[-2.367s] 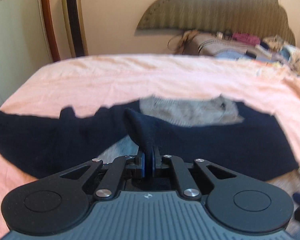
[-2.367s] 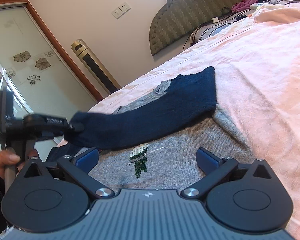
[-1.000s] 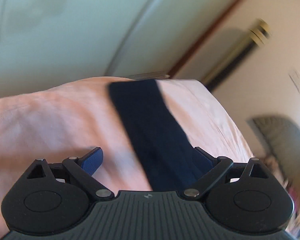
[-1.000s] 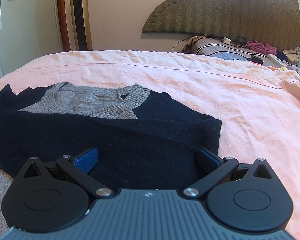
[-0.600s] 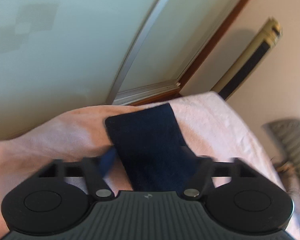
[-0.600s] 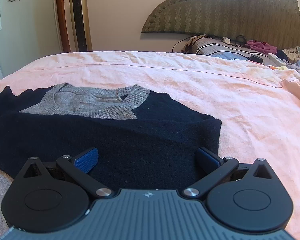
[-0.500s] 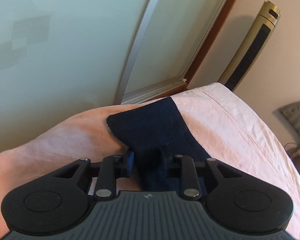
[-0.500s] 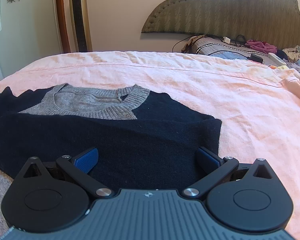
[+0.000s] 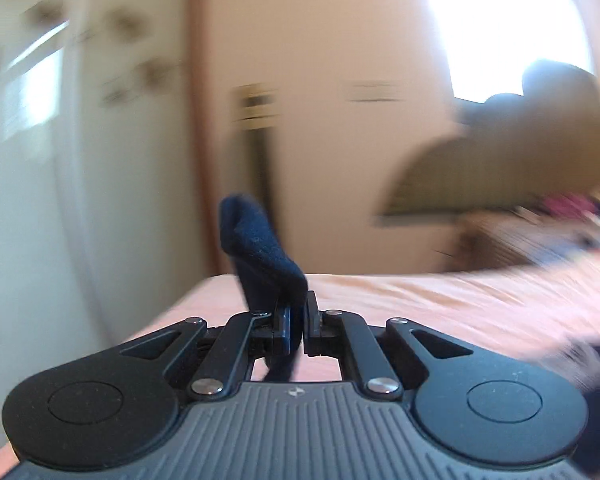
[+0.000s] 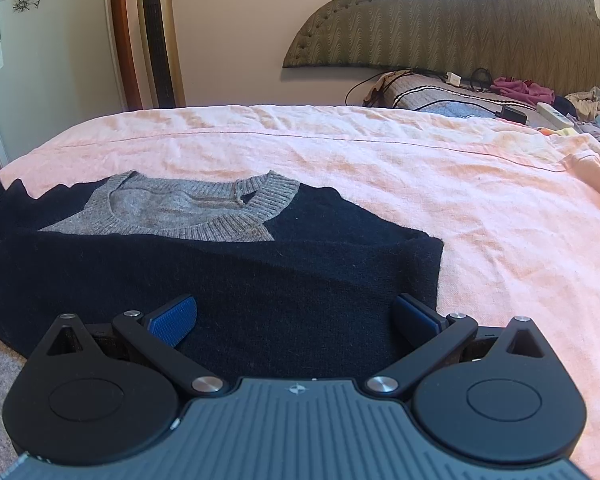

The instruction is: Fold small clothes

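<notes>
Biggest first: the pink-sheeted bed (image 10: 380, 168) fills both my views, w/ the green padded headboard (image 10: 460, 20) at abt 1 o'clock in the right wrist view and a gold tower fan (image 10: 158, 40) at 11.

On it lies the grey knit sweater w/ navy sleeves (image 10: 196, 208), neck pointing to 12. One navy sleeve (image 10: 220, 280) already lies folded flat across the chest, its cuff end twd 3 o'clock, so I judge that half of the sleeve step is done.

The other navy sleeve cuff (image 9: 260, 256) is pinched in my left tool (image 9: 296, 328); its jaws have just been closing and now stand narrow, clamped on the knit, the cuff sticking up twd 11 o'clock in the left wrist view. That view is badly blurred, so I can't tell how much sleeve trails below.

My right tool (image 10: 296, 316) hovers over the folded sleeve, jaws wide, nothing betw. them, blue pads (image 10: 172, 320) clear of the cloth as far as I can see.

Left to do, I reckon: lay this second sleeve over the body, then fold the body itself.

Room: bare sheet from 12 round to 3 o'clock of the sweater, plenty to work in. Bed edge is near at 9–10 o'clock, just beside the sweater's shoulder, so little margin there. Cables and loose clothes (image 10: 516, 88) sit by the headboard, well apart.
</notes>
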`<state>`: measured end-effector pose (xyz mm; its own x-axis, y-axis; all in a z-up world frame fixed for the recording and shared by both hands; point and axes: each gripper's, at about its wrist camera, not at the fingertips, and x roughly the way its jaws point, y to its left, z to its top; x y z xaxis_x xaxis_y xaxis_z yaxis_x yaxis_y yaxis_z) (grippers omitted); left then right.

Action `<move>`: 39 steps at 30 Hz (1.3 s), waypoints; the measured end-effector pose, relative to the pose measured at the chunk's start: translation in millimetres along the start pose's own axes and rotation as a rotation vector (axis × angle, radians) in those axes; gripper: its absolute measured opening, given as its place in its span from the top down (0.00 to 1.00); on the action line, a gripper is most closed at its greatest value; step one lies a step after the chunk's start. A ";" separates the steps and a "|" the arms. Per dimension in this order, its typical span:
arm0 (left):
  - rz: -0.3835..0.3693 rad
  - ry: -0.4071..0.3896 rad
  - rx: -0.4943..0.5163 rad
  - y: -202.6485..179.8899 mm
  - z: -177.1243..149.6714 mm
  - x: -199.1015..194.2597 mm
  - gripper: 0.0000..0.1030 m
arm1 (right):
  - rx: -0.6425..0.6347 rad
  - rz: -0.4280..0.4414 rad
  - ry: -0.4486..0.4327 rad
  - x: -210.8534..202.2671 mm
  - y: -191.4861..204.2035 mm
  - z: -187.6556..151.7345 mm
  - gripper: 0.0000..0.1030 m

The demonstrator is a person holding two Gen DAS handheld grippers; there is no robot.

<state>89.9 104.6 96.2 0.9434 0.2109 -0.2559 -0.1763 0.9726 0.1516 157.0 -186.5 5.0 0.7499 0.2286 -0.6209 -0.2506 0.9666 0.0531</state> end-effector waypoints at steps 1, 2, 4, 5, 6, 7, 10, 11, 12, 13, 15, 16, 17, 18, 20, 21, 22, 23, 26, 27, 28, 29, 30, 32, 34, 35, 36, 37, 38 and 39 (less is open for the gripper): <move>-0.073 0.018 0.059 -30.5 -7.8 -11.3 0.93 | 0.000 0.000 0.000 0.0 0.1 0.0 0.00; -0.148 0.059 0.112 -60.3 -20.1 -17.7 0.92 | 0.001 0.001 0.000 -0.2 -0.2 0.0 0.00; -0.246 0.175 0.177 -101.4 -44.8 -25.2 0.88 | 0.007 0.004 -0.002 -0.5 -0.1 0.5 0.00; -0.271 0.235 0.187 -113.6 -55.1 -26.5 0.87 | 0.011 0.007 -0.004 -1.1 -1.0 0.5 0.00; -0.282 0.295 0.181 -121.1 -63.5 -31.7 0.87 | 0.015 0.009 -0.005 -1.4 -1.8 0.3 0.00; -0.289 0.322 0.164 -122.6 -68.1 -38.5 0.87 | 0.017 0.011 -0.006 -1.5 -1.9 0.2 0.00; -0.318 0.309 0.047 -100.9 -78.1 -55.5 0.50 | 0.019 0.013 -0.007 -1.7 -2.4 0.4 0.00; -0.314 0.294 0.007 -91.6 -82.2 -59.1 0.17 | 0.020 0.014 -0.008 -1.9 -2.6 0.3 0.00; -0.286 0.266 -0.039 -84.2 -91.0 -59.4 0.01 | 0.021 0.014 -0.008 -2.0 -2.4 0.4 0.00; -0.256 0.242 -0.087 -79.0 -93.4 -68.4 0.01 | 0.020 0.014 -0.008 -1.7 -2.1 0.5 0.00; -0.255 0.268 -0.199 -62.5 -95.5 -51.8 0.01 | 0.024 0.016 -0.006 -2.5 -2.9 1.3 0.00; -0.238 0.269 -0.243 -55.8 -95.9 -48.7 0.01 | 0.054 0.015 0.005 -4.9 -3.3 4.7 0.00; -0.212 0.284 -0.273 -51.8 -97.5 -43.6 0.01 | 0.121 0.022 0.017 -10.3 -4.3 10.2 0.00; -0.198 0.301 -0.295 -48.3 -98.9 -41.7 0.01 | 0.235 0.087 0.012 -20.6 -6.4 16.4 0.00; -0.204 0.311 -0.338 -44.0 -99.4 -33.9 0.01 | 0.389 0.286 0.019 -32.6 -4.6 25.0 0.00; -0.207 0.308 -0.352 -42.2 -100.2 -33.5 0.01 | 0.453 0.397 0.061 -32.5 1.6 28.5 0.00; -0.207 0.307 -0.359 -41.1 -100.5 -33.3 0.01 | 0.491 0.466 0.116 -27.3 9.2 30.1 0.01; -0.207 0.309 -0.363 -39.5 -101.0 -34.1 0.01 | 0.516 0.511 0.174 -19.7 17.9 30.2 0.02; -0.201 0.309 -0.365 -40.7 -99.8 -30.9 0.01 | 0.567 0.538 0.315 9.3 41.4 25.6 0.14; -0.200 0.308 -0.367 -40.3 -99.6 -31.7 0.01 | 0.576 0.531 0.335 17.1 47.2 23.3 0.17; -0.199 0.308 -0.369 -39.9 -99.7 -31.3 0.01 | 0.585 0.524 0.341 23.0 52.2 22.0 0.17; -0.199 0.309 -0.373 -39.3 -99.8 -31.2 0.01 | 0.594 0.524 0.323 24.5 55.9 21.6 0.17; -0.200 0.310 -0.376 -38.9 -99.6 -31.2 0.01 | 0.594 0.514 0.320 26.0 60.4 25.0 0.18; -0.203 0.311 -0.384 -38.0 -100.1 -30.4 0.01 | 0.539 0.481 0.308 25.6 71.4 30.3 0.35; -0.207 0.312 -0.393 -36.8 -100.5 -29.8 0.01 | 0.468 0.437 0.325 27.6 79.4 34.4 0.77; -0.208 0.313 -0.398 -36.0 -100.7 -29.6 0.01 | 0.446 0.436 0.324 28.6 79.3 35.4 0.84; -0.208 0.313 -0.403 -35.2 -101.1 -29.4 0.01 | 0.430 0.444 0.306 26.3 78.9 36.8 0.85; -0.209 0.313 -0.407 -34.5 -101.3 -29.4 0.01 | 0.418 0.447 0.291 23.2 79.3 39.1 0.86; -0.208 0.312 -0.410 -33.9 -101.5 -29.4 0.01 | 0.409 0.452 0.273 18.6 77.2 42.5 0.86; -0.208 0.311 -0.412 -33.6 -101.5 -29.5 0.01 | 0.404 0.463 0.255 13.1 74.3 46.6 0.86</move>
<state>39.5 75.6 1.8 0.8535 -0.0314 -0.5202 -0.1493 0.9416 -0.3019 176.7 -106.3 37.3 0.4395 0.6439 -0.6263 -0.2258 0.7541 0.6167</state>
